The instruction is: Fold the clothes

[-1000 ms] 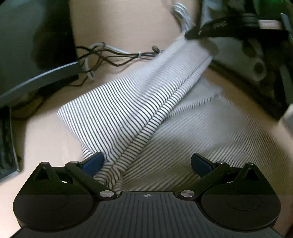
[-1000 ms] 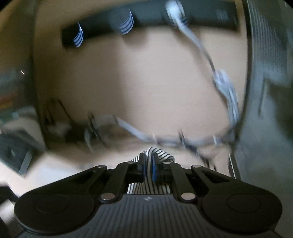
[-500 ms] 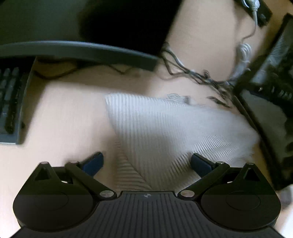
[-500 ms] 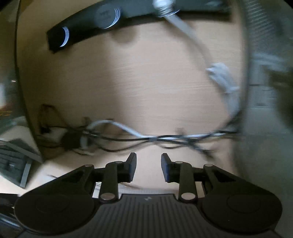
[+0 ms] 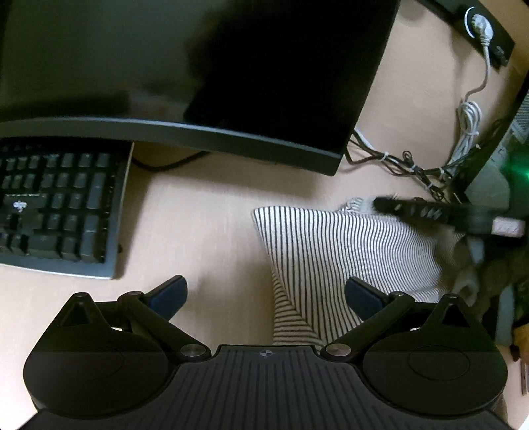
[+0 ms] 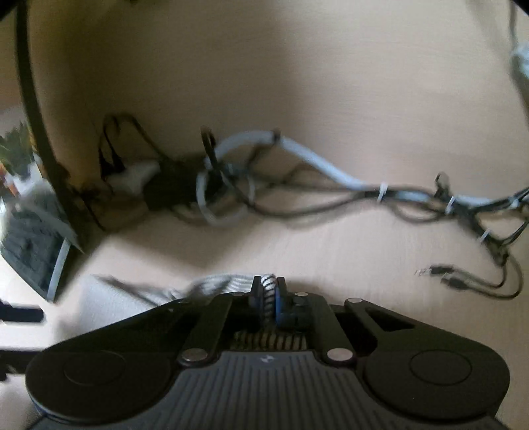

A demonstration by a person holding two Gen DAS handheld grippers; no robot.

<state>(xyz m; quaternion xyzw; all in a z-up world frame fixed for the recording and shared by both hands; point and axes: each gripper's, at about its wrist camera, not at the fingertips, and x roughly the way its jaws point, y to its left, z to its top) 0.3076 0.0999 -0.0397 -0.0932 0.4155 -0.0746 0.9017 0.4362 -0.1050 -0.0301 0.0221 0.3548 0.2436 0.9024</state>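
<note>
A white garment with thin black stripes (image 5: 334, 251) lies folded on the light wooden desk. My left gripper (image 5: 266, 292) is open and empty, low over the garment's near left edge. The right gripper shows in the left wrist view (image 5: 429, 211) at the garment's far right edge. In the right wrist view my right gripper (image 6: 268, 292) is shut on a bunched fold of the striped garment (image 6: 268, 291); more of the cloth trails to the left (image 6: 205, 284).
A dark monitor (image 5: 198, 82) and a black keyboard (image 5: 56, 205) stand to the left. Tangled cables (image 6: 297, 188) run along the back of the desk (image 5: 198, 238). A power strip (image 5: 479, 26) lies at the far right. Dark equipment (image 5: 496, 158) stands on the right.
My right gripper let go of the cloth, opened, then shut again on a fold at the garment's far edge. The left view swung left towards the monitor and keyboard.
</note>
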